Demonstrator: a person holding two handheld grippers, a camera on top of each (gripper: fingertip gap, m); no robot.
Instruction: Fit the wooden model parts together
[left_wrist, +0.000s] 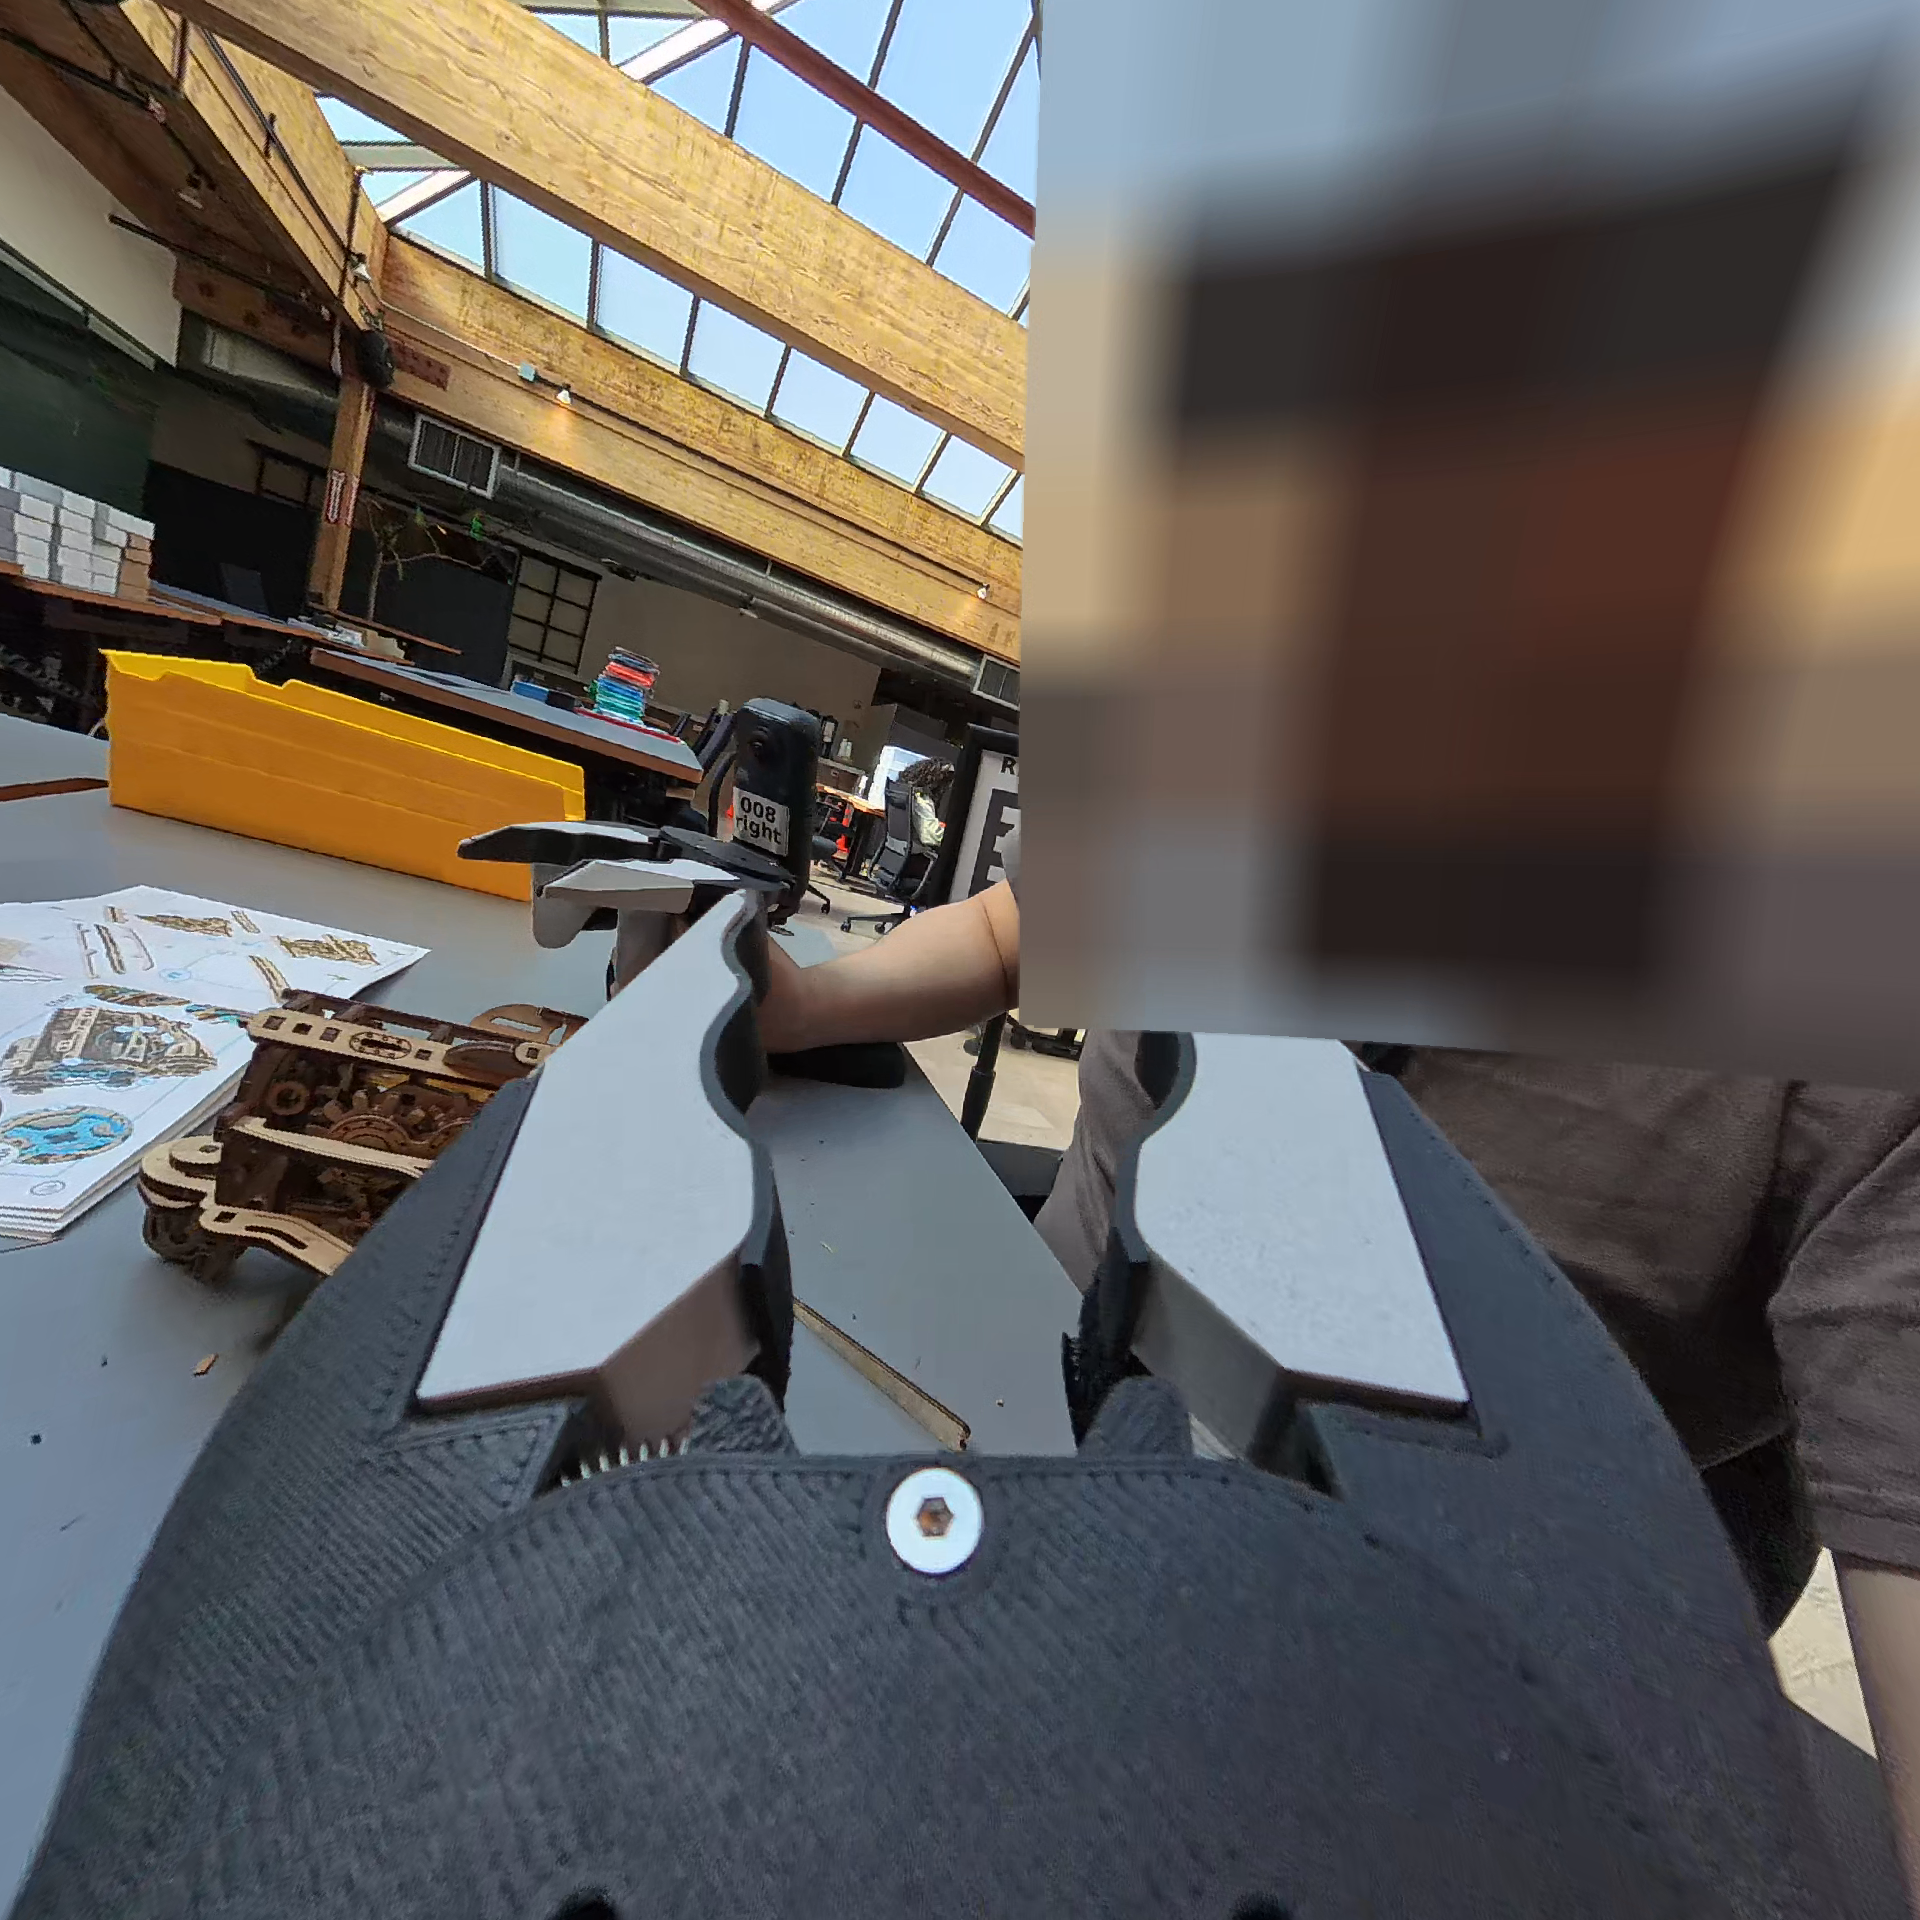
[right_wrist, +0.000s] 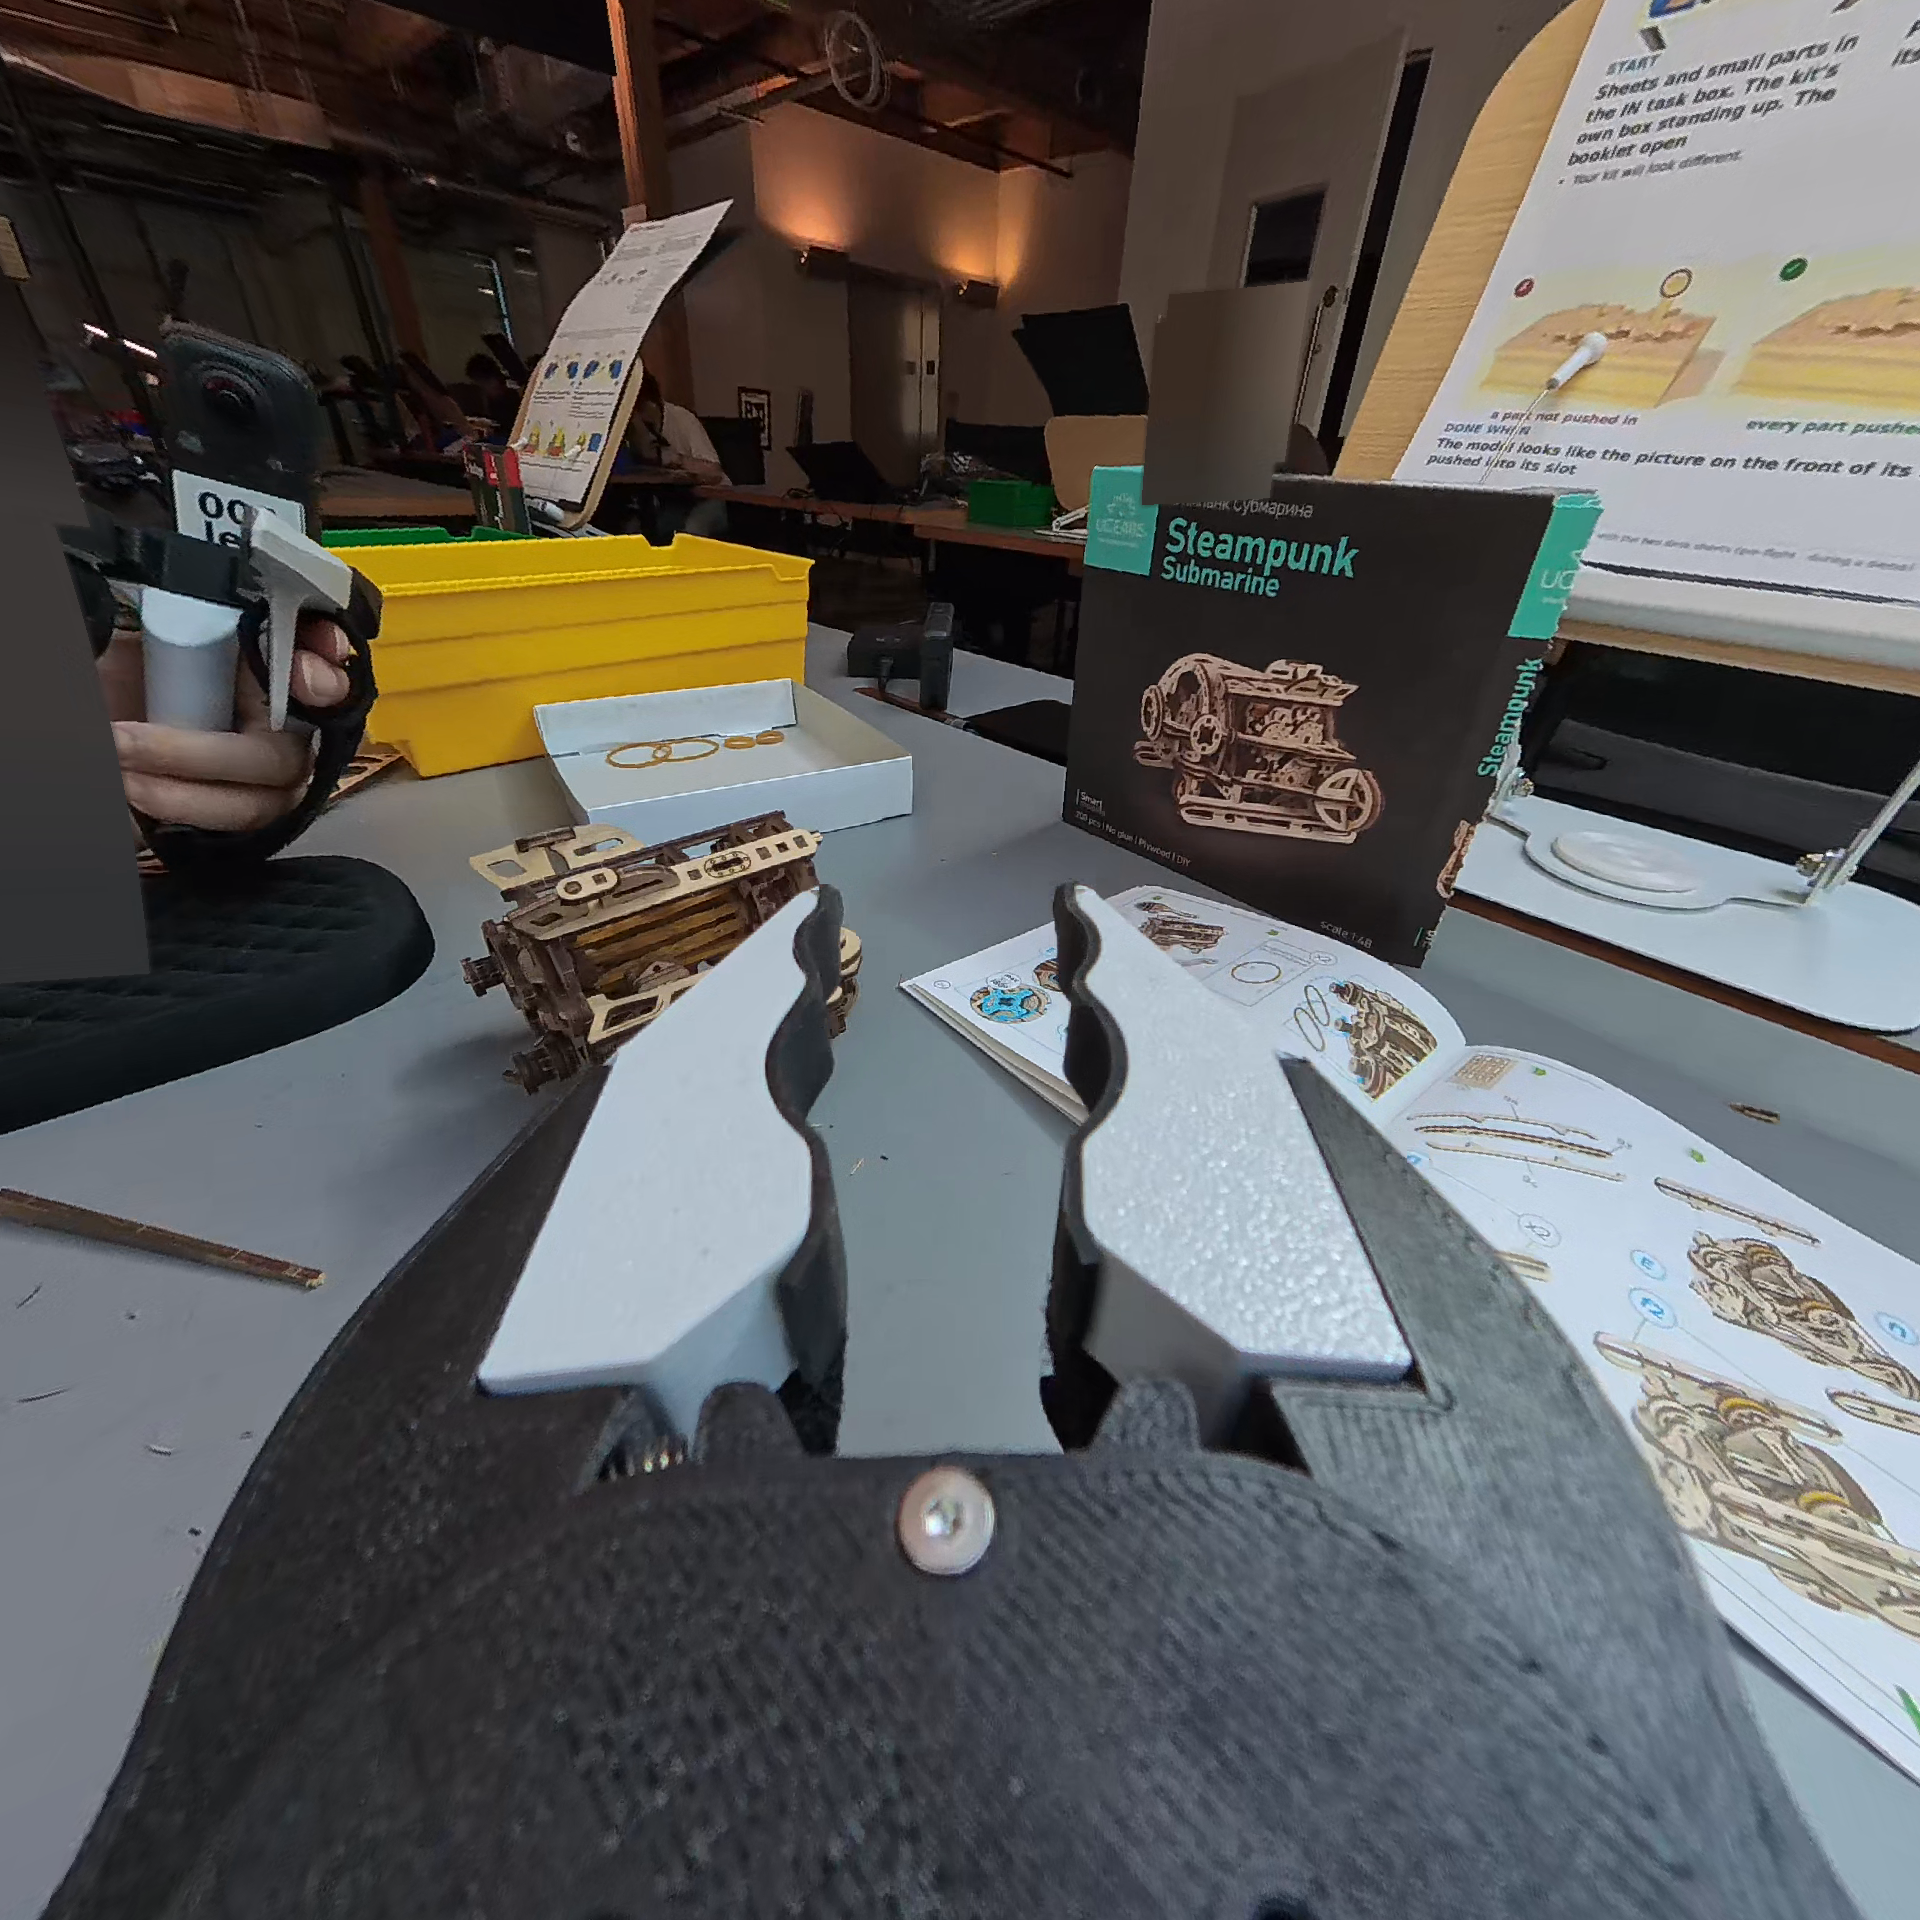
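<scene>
The partly built wooden model (right_wrist: 644, 935) lies on its side on the grey table (right_wrist: 935, 1143), just left of and beyond my right gripper's (right_wrist: 945, 904) tips. That gripper is open with nothing between its pads. The model also shows in the left wrist view (left_wrist: 343, 1112), left of my left gripper (left_wrist: 951, 935). The left gripper is open and empty, tilted up over the table's edge; a blurred patch hides its right fingertip. The right wrist view shows the left gripper (right_wrist: 260, 582) farther off at the left, in a hand.
A white tray (right_wrist: 717, 758) with rubber bands lies behind the model. Stacked yellow bins (right_wrist: 582, 634) stand beyond it. The kit box (right_wrist: 1299, 707) stands upright at the right, with the open booklet (right_wrist: 1455, 1143) before it. A thin wooden strip (right_wrist: 156, 1236) and a black pad (right_wrist: 208, 966) lie at the left.
</scene>
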